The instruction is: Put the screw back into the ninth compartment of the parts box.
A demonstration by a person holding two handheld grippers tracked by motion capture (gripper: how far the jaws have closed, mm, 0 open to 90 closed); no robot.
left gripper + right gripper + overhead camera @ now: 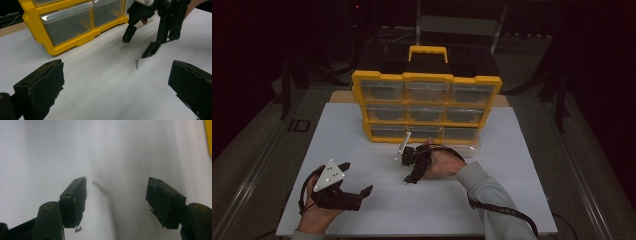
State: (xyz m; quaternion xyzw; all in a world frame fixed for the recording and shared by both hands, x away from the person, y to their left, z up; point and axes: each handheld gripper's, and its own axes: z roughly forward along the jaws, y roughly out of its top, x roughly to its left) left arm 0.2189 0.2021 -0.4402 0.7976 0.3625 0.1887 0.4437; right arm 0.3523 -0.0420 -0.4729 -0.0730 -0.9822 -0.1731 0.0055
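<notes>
the right gripper (116,192) hung over the white table top (37,150) with its jaws spread wide and nothing between them. a small screw (100,188) lay flat on the white surface inside that gap, closer to the jaw on the left of the right gripper view and touching neither. in the high view the right gripper (411,169) sat just in front of the yellow drawer organizer (427,106), tilted down toward the table.

the left gripper (349,196) rested apart, near the front left of the white table top (337,130), its jaws also released and empty. from the left gripper view the screw (137,64) showed as a thin metal pin lying just below the tips of the right gripper (138,47), with the yellow drawer organizer (72,27) behind, its clear drawers looking shut.

judging by this, the work was at its start: the screw was lined up for a pick but not yet gripped or lifted. closing on it, carrying it, and putting it away, probably in a drawer, all seemed left to do.
</notes>
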